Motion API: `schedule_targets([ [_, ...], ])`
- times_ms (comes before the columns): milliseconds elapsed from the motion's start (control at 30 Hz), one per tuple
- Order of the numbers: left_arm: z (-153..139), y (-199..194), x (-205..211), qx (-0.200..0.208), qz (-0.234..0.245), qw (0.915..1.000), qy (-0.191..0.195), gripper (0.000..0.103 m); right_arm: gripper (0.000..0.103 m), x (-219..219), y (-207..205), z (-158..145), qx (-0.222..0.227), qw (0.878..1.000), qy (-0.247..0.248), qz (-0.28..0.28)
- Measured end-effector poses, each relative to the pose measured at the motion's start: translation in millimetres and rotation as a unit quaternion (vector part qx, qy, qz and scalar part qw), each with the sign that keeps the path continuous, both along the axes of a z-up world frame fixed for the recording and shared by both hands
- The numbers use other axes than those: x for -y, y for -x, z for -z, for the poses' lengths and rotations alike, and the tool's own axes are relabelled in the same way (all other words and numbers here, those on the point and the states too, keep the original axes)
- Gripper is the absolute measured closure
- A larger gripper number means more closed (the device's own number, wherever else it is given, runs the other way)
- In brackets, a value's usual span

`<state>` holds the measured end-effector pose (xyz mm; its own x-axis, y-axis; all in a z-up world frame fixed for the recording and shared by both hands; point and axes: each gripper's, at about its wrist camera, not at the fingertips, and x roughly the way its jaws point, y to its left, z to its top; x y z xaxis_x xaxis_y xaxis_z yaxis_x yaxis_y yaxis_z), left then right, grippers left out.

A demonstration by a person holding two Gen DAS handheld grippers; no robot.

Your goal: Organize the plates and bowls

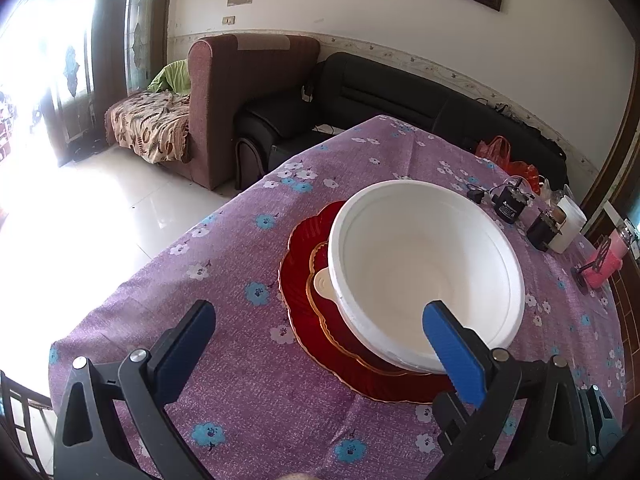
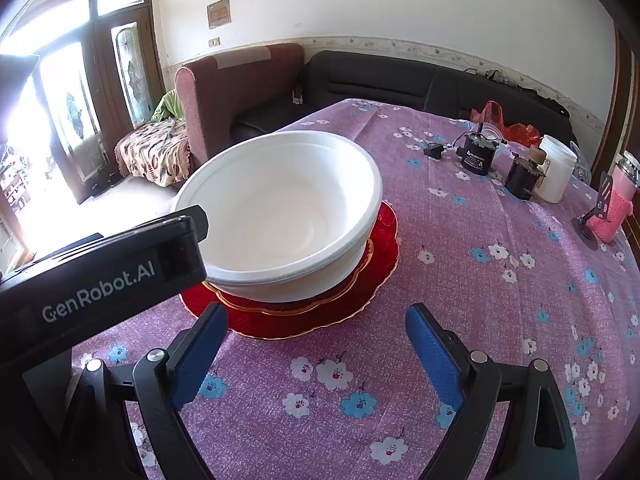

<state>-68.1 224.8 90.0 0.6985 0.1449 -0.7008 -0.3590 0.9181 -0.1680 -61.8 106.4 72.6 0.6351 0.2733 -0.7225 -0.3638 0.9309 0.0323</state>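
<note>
A large white bowl [image 1: 424,268] sits on a stack of two red plates with gold rims, a small one [image 1: 332,320] on a large one [image 1: 296,280], on the purple flowered tablecloth. A smaller white piece [image 1: 322,282] peeks out under the bowl. My left gripper [image 1: 316,320] is open and empty, its right finger over the bowl's near rim. In the right wrist view the bowl [image 2: 288,204] and the plates [image 2: 352,304] lie just ahead of my open, empty right gripper [image 2: 316,320]. The left gripper's body [image 2: 100,276] shows at the left.
Two black motors [image 2: 476,156], a white jar [image 2: 554,168], a pink cup [image 2: 612,212] and a red bag [image 2: 496,118] stand at the table's far right. Sofas stand beyond the far edge. The table edge [image 1: 160,252] drops off at the left.
</note>
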Motion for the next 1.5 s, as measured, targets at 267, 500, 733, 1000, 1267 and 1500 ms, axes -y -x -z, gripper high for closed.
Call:
schedule_targets([
  [267,2.2,-2.1,-0.1,-0.004,0.002,1.0000,0.005,0.000,0.010,-0.1,-2.8,4.1,-0.010,1.000,-0.004,0.000],
  [500,5.2,-4.2,-0.5,-0.009,0.003,0.9999,0.010,0.000,0.010,0.6,-3.1,6.5,-0.013,1.000,-0.008,0.000],
  [733,7.2,-4.4,-0.2,-0.010,0.003,0.9999,0.012,0.000,0.010,-0.8,-0.8,8.4,-0.015,1.000,-0.008,-0.002],
  [1000,11.5,-4.4,-0.4,-0.015,0.002,0.9997,0.020,0.000,0.010,-0.3,-0.4,9.5,-0.017,1.000,-0.010,-0.001],
  [1267,11.9,-4.3,-0.8,-0.015,0.001,0.9997,0.021,0.000,0.010,-0.9,1.6,11.3,-0.020,1.000,-0.010,-0.004],
  [1500,6.4,2.0,-0.3,-0.003,-0.004,0.9999,0.015,0.000,0.010,0.8,5.1,11.0,-0.018,1.000,-0.012,-0.001],
])
